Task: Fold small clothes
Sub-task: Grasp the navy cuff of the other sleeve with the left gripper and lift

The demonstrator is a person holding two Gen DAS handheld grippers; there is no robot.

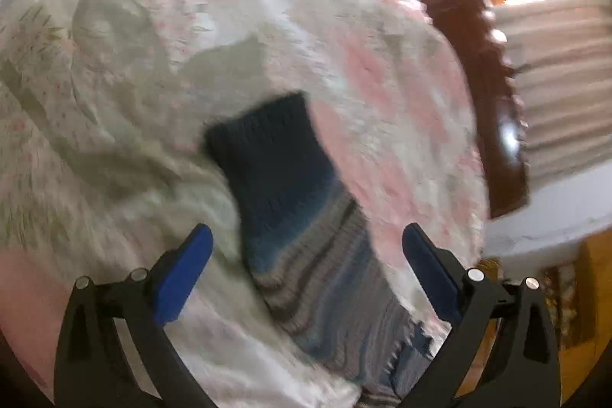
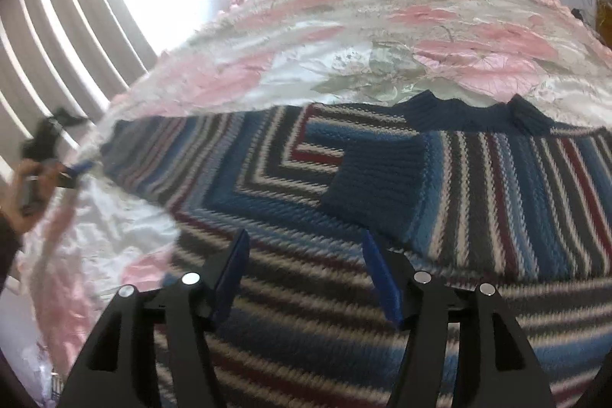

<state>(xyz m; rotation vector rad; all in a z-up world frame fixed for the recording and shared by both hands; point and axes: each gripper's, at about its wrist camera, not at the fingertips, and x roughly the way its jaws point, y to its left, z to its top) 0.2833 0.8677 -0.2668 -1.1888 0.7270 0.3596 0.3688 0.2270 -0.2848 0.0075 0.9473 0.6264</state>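
Striped sweater (image 2: pixel 382 178) on bed (image 2: pixel 382 25), one sleeve (image 2: pixel 367 178) folded across, other sleeve (image 1: pixel 283 178) pending; left tongs (image 1: pixel 306 278) and right tongs (image 2: pixel 302 278) both wide open, empty.

sweater (image 2: pixel 382 186) hem cut off; sleeve (image 1: pixel 290 186) blurred

Striped knit sweater (image 2: pixel 382 201): blue, grey, white, maroon; navy cuffs and collar; spread flat on the bedspread (image 2: pixel 344 25), one sleeve folded across its front.
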